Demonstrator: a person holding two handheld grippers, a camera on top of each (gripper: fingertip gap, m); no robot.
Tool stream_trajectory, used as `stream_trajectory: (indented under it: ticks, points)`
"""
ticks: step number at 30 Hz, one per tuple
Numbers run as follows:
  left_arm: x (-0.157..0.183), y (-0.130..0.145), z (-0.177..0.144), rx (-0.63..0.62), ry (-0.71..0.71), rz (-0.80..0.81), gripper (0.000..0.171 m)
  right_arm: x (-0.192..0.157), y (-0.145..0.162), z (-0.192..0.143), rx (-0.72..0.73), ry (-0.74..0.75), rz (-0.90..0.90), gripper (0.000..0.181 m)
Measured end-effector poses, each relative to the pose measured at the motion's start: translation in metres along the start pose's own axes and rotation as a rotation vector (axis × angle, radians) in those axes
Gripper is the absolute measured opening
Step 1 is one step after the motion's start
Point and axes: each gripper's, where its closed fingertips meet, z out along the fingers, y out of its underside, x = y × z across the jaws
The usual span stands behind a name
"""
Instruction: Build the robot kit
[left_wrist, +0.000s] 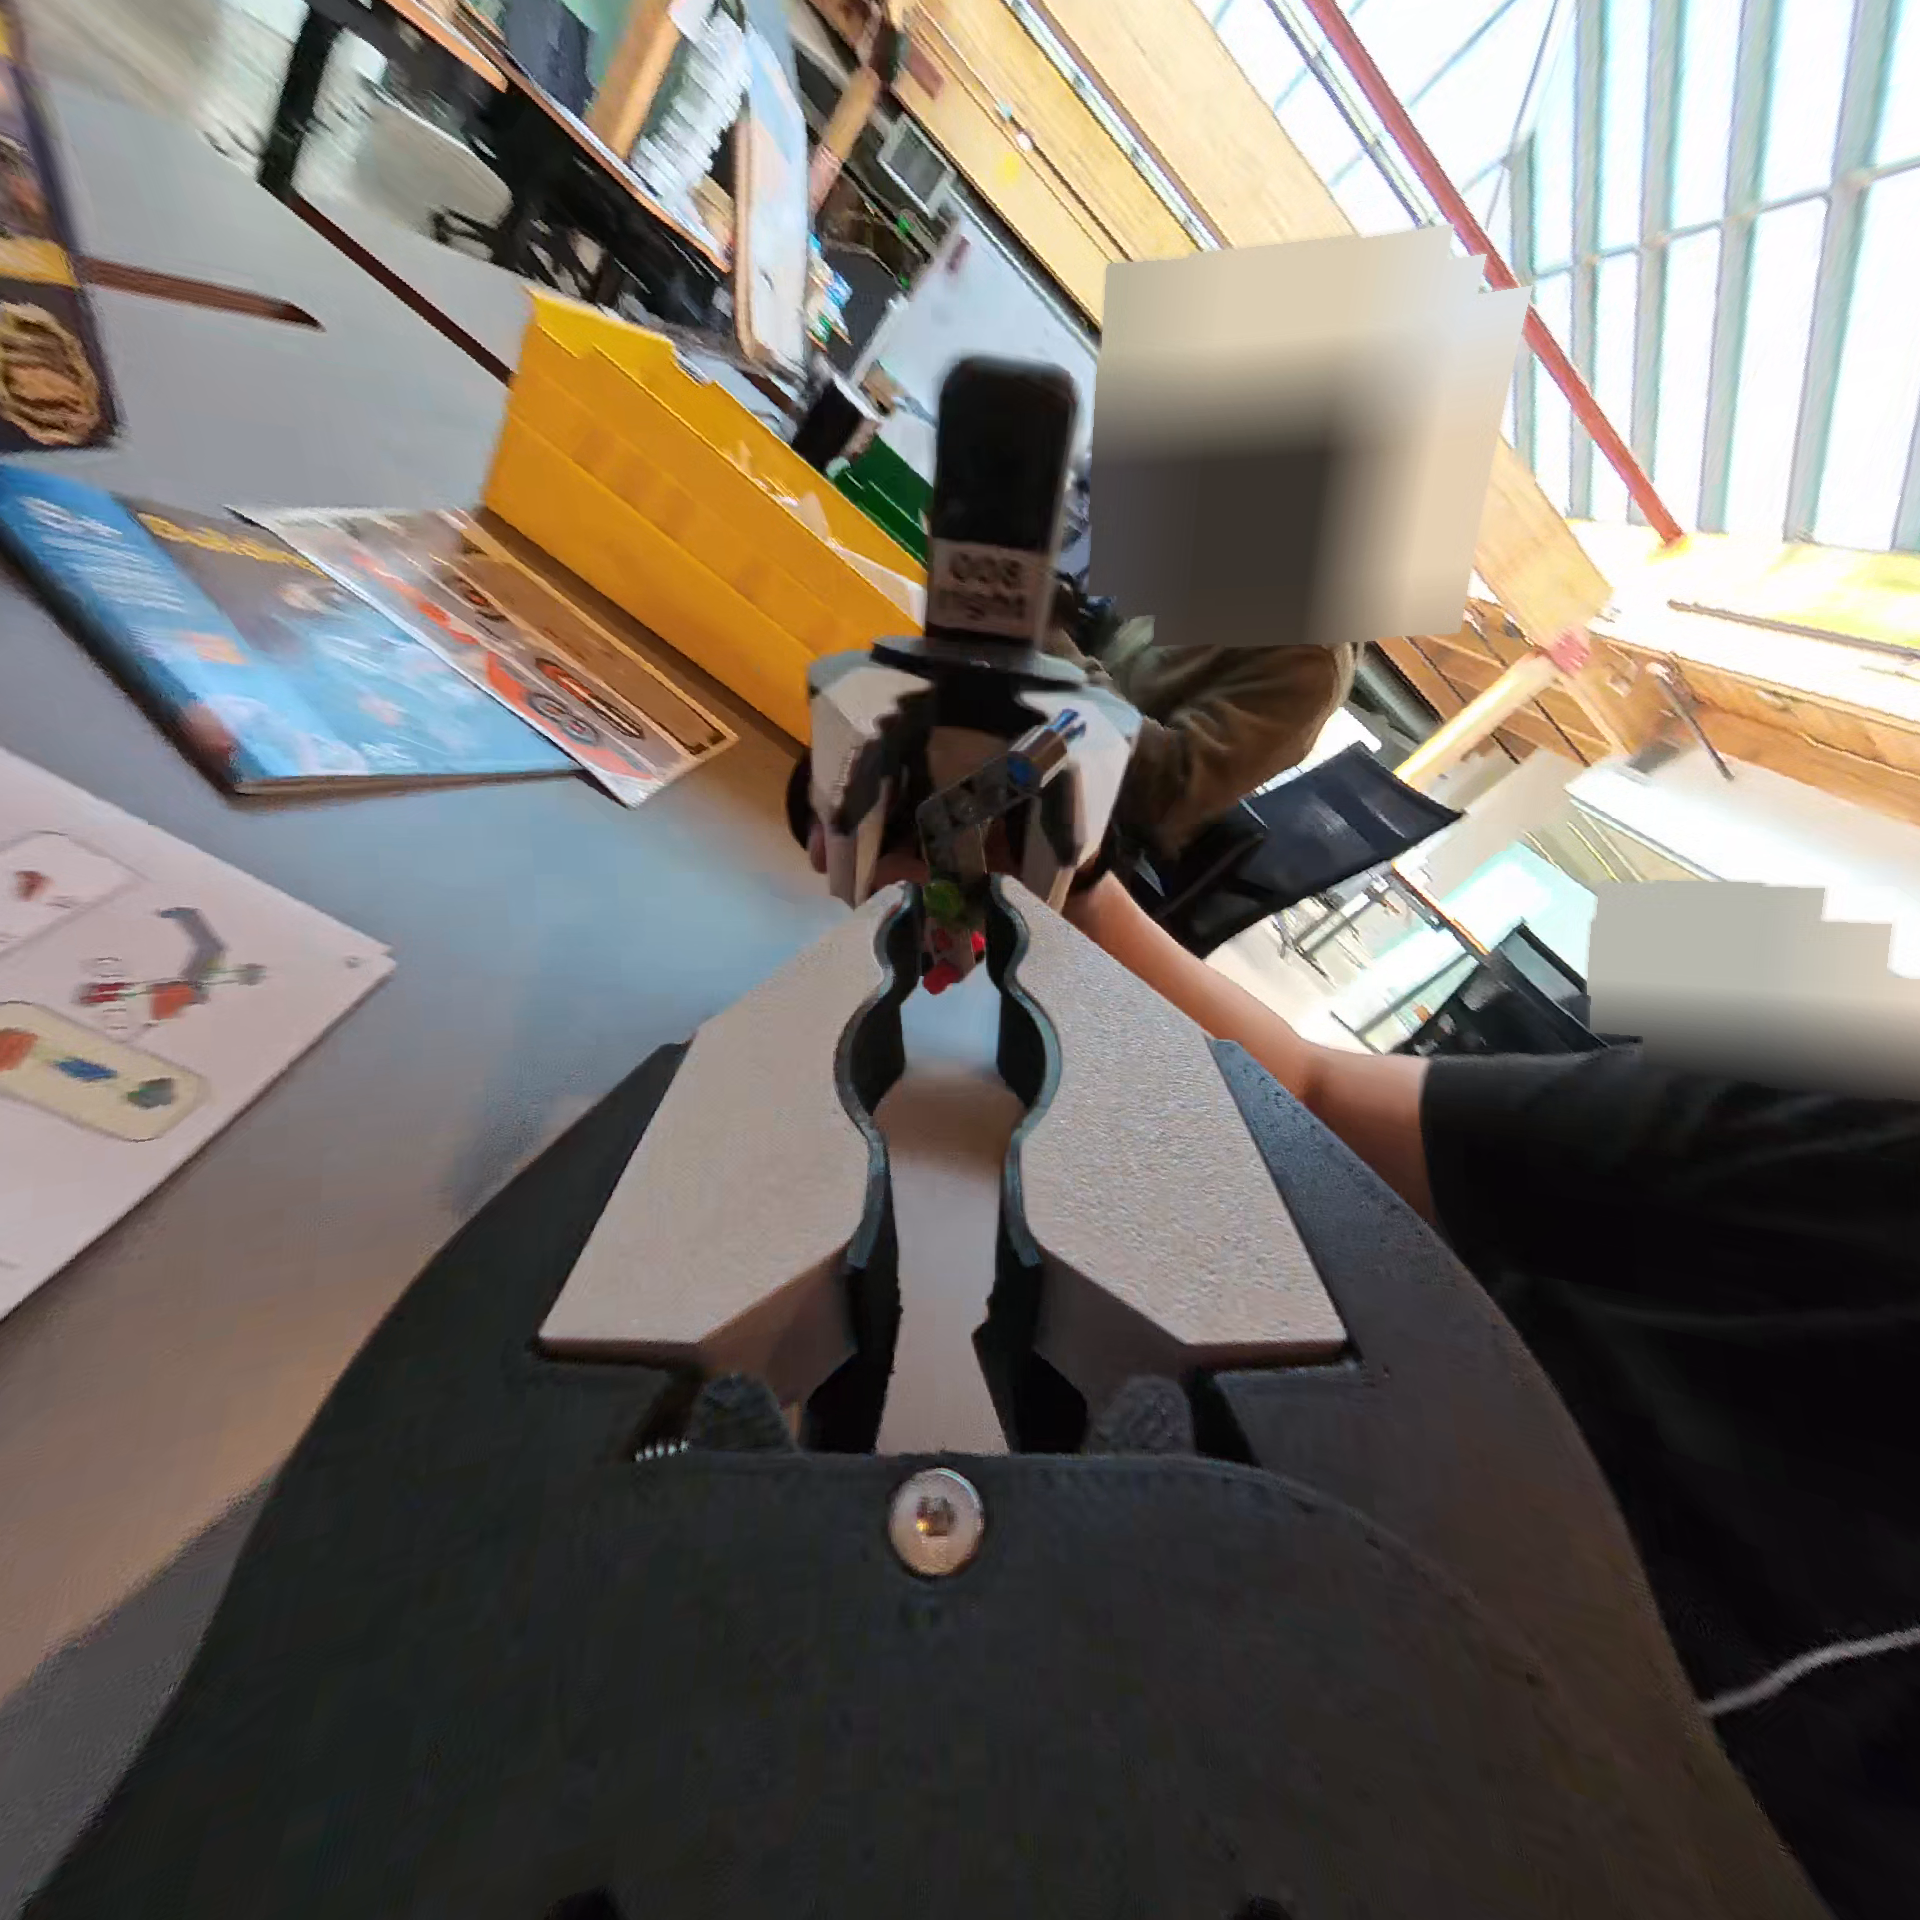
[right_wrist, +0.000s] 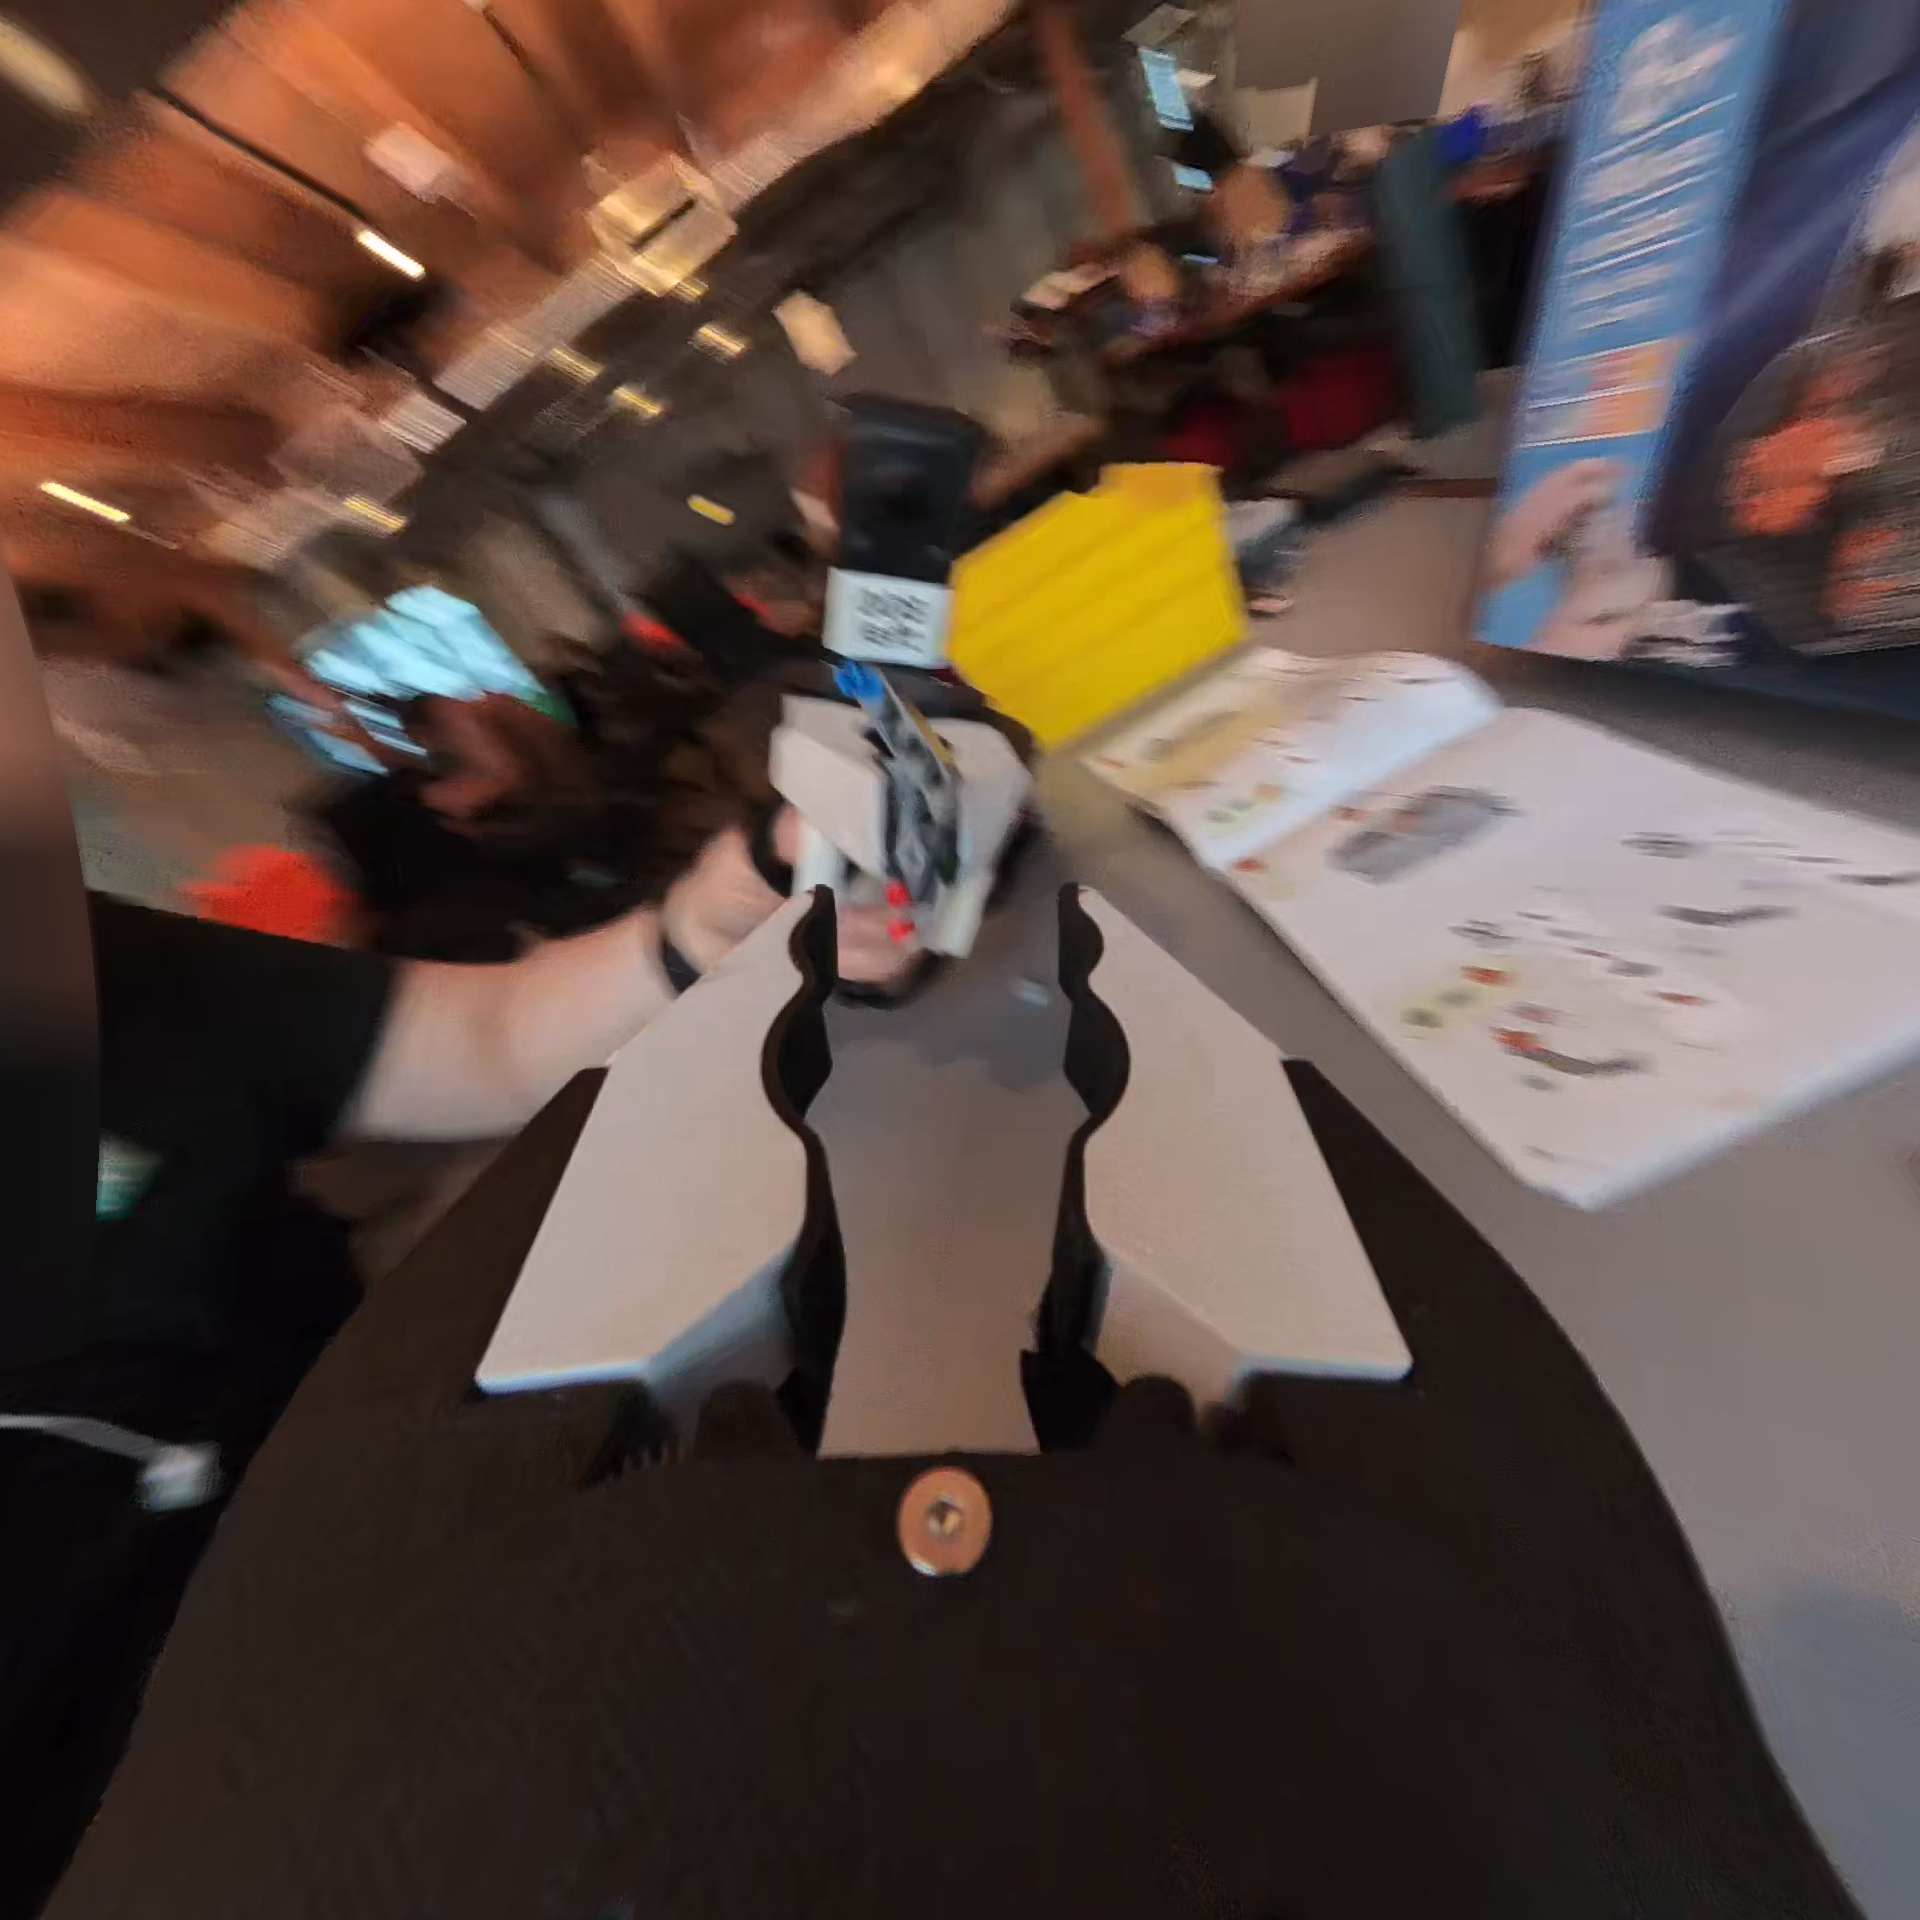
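Left wrist view: brick assembly seemingly pinched between the jaws' tips.

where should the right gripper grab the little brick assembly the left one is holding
Probably the free grey beam end near the blue pin, approached head-on from opposite the left gripper. That gripper is shut on the red-and-green end of the brick assembly, so only the beam sticks out clear, and the open right gripper faces it.

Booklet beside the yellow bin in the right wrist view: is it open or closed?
Open. The booklet lies spread flat on the table, two white pages of drawings facing up.
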Motion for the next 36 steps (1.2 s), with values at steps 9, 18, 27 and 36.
stream_trajectory:
  ticks: [9,18,27,36]
  points:
    - [-0.016,-0.011,-0.007,0.076,-0.123,0.036,0.006,0.009,0.012,0.022,-0.029,0.141,-0.038,0.014]
    - [-0.027,0.001,-0.012,-0.062,-0.205,0.122,0.037,0.013,0.035,0.010,-0.221,0.137,-0.064,0.007]
    - [-0.039,0.072,-0.019,-0.632,-0.403,0.709,0.040,0.027,0.115,0.010,-0.731,0.242,-0.368,0.008]
    - [-0.059,0.114,-0.020,-0.830,-0.359,0.695,0.013,0.028,0.127,0.017,-0.752,0.207,-0.379,0.008]
